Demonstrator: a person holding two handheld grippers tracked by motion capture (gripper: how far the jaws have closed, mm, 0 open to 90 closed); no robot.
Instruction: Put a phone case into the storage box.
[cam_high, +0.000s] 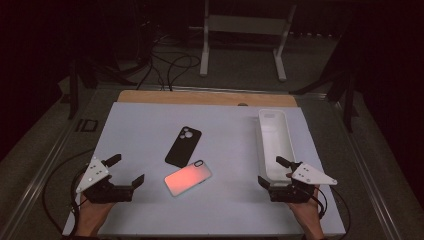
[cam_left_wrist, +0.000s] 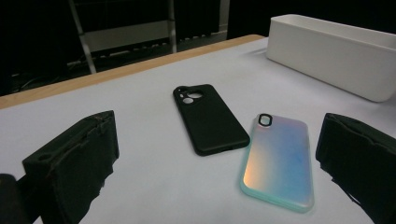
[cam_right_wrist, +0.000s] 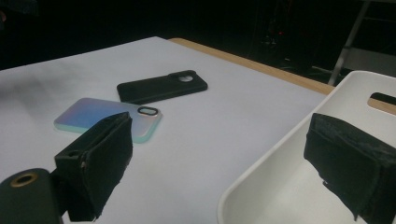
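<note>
iridescent phone case (cam_high: 188, 178) lies on the table between the wide-open, empty left gripper (cam_high: 126, 169) and right gripper (cam_high: 271, 171).

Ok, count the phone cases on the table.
2: a black rubbery phone case near the table's middle, and an iridescent glossy phone case lying just nearer the person. None seems hidden.

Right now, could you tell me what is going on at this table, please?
A person holds a gripper in each hand over a white table. The left gripper and right gripper are both open and empty. A black phone case and a shimmery phone case lie between them, apart from a white tray on the right.
</note>
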